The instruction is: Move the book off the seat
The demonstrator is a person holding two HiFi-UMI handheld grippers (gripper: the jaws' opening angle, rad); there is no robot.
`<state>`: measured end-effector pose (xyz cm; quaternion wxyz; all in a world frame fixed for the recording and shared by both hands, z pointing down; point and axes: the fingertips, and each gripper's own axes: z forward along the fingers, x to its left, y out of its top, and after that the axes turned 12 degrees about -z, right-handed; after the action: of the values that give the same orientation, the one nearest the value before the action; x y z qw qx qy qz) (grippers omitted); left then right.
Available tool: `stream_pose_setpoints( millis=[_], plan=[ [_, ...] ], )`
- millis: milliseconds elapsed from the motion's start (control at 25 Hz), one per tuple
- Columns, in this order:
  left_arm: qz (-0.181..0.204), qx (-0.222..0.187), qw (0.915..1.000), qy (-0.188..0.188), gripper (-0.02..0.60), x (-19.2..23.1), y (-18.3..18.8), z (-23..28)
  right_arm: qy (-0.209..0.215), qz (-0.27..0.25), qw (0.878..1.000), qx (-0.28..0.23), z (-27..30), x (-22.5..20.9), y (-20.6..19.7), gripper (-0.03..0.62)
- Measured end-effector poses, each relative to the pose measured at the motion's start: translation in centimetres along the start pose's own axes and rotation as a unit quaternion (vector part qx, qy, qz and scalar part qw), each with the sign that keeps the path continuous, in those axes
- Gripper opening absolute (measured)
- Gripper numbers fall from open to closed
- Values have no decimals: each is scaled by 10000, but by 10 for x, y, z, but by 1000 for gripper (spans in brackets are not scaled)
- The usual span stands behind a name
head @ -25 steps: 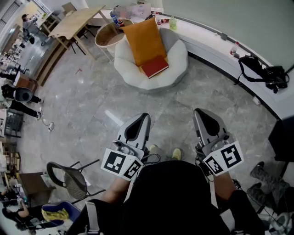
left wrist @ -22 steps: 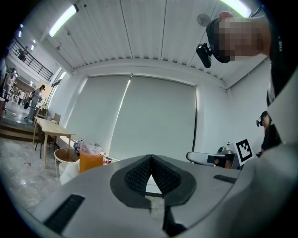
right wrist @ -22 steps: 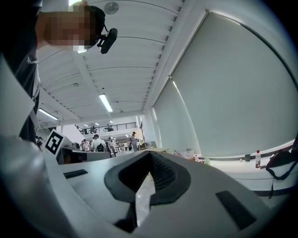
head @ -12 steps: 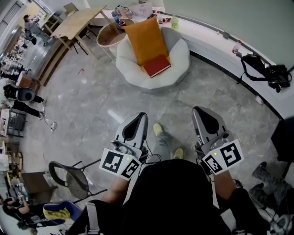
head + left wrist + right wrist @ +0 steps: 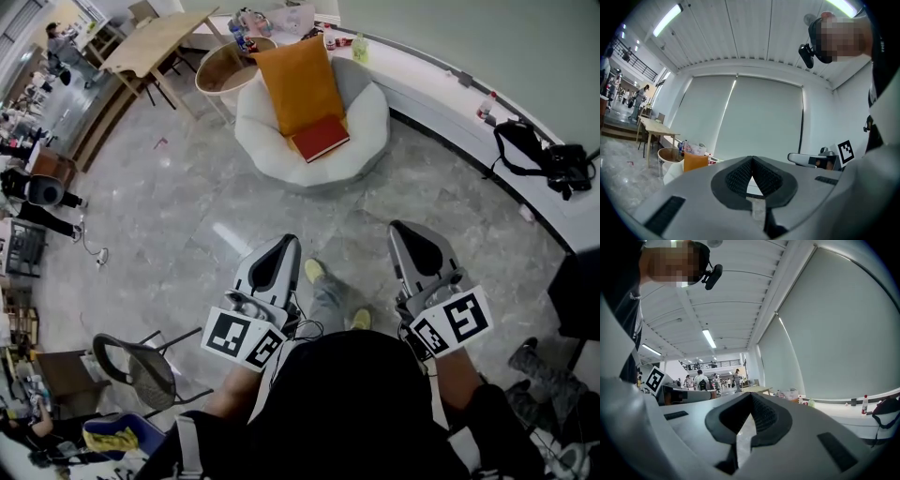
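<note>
Left gripper (image 5: 284, 246): jaws together, nothing between them. Right gripper (image 5: 405, 231): the same, closed and empty. Both are held low in front of the person, over the floor (image 5: 169, 225), well apart from the target.

The book (image 5: 321, 138) is red and lies flat on the white seat (image 5: 272, 159), far centre, with its far edge against the orange cushion (image 5: 295, 84).

- **Handling:** it looks like a stiff hardback with a smooth cover, probably light but likely to slip.
- **Grip:** best taken at the near free edge, pinched across its thickness. The soft seat should give enough for a jaw to get under.
- **Hard to tell:** its thickness, and whether the cushion rests on it, are too small to make out. Neither gripper view shows the book, as both point upward.
</note>
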<state>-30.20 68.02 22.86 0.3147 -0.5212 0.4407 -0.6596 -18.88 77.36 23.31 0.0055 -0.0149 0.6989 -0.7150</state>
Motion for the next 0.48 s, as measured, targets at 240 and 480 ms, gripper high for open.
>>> stream_pose_setpoints(
  millis=[240, 480],
  plan=[
    [36, 14, 10000, 48, 8, 35, 12, 25, -23, 82, 9999, 95, 45, -24, -7, 9],
    [-49, 38, 10000, 51, 8, 83, 32, 57, -105, 99, 9998, 160, 101, -49, -6, 9]
  ],
)
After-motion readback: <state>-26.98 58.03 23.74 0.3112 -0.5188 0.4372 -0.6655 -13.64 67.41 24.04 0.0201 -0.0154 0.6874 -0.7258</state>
